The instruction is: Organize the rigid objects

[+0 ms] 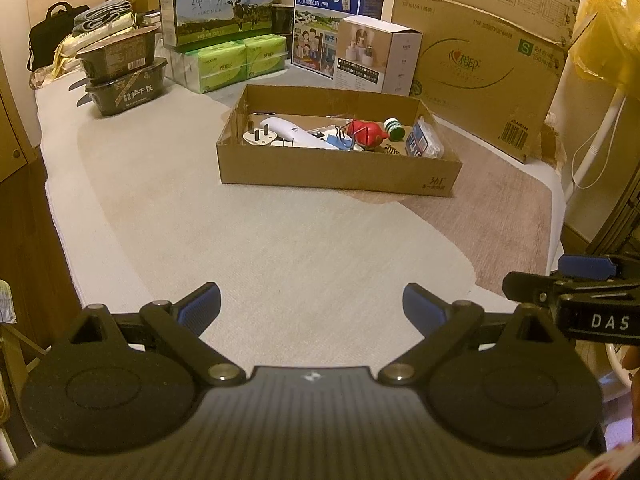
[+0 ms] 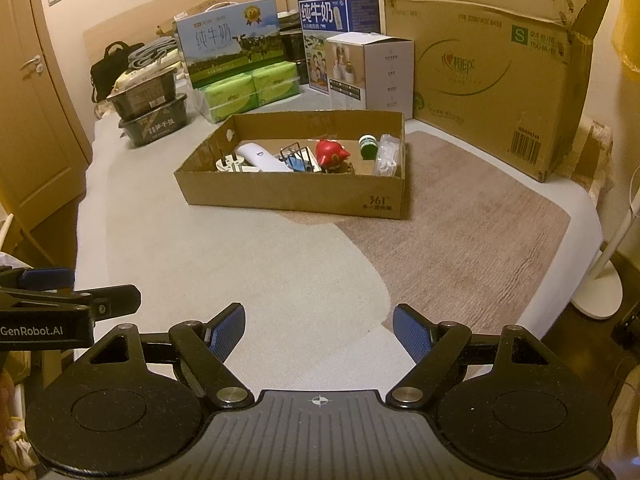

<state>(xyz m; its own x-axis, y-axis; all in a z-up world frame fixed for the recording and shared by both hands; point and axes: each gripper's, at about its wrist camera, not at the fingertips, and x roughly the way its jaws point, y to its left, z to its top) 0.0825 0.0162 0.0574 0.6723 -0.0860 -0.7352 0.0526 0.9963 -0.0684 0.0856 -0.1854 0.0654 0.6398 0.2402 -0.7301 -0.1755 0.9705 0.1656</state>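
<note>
From the left wrist, the left gripper (image 1: 311,307) hangs wide open and empty over bare bedding; the tray (image 1: 336,168), marked "361", sits far ahead holding a red toy (image 1: 366,132) and green bottle (image 1: 394,127), with a "PURE MILK" carton (image 1: 218,8) behind. From the right wrist, the right gripper (image 2: 319,330) gapes empty too, the tray (image 2: 292,196) ahead, nothing between, and "GenRobot.AI" reads at near left.

Two wrist views, side by side, angled downward across bed; both share shallow cardboard box (image 1: 340,168) (image 2: 292,196) at mid-frame, well ahead.
</note>
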